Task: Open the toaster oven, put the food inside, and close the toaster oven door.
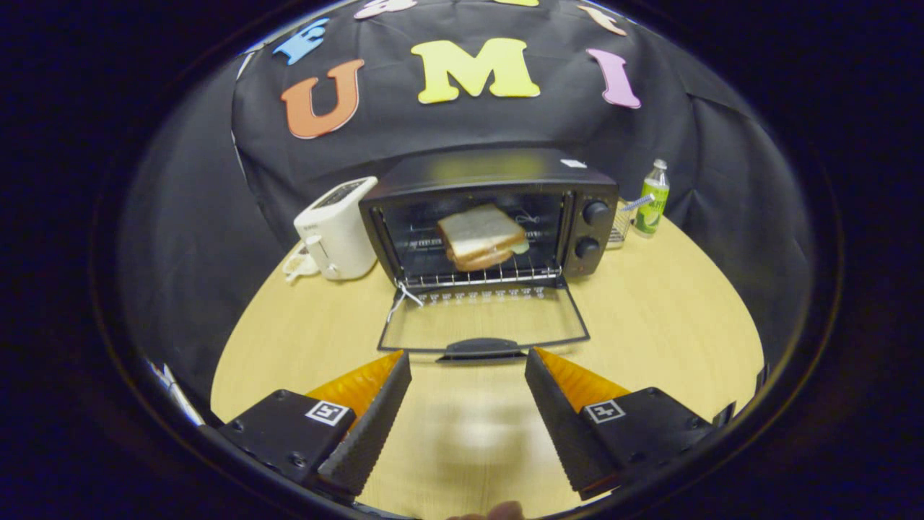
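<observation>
A black toaster oven (498, 180) stands at the back of the round wooden table (671, 325). Its glass door (482, 318) lies folded down flat toward me, with the door handle (482, 348) at its near edge. A sandwich of white bread (481, 235) rests on the wire rack (480, 276) inside the oven. My gripper (468, 365) is open, with nothing between its fingers. The fingertips sit just short of the door handle, one on each side of it, not touching it.
A white pop-up toaster (336, 230) stands left of the oven. To the oven's right are a small wire basket (621, 224) and a clear bottle with a green label (652, 198). Two knobs (593, 230) are on the oven's right panel. Bare tabletop lies between me and the door.
</observation>
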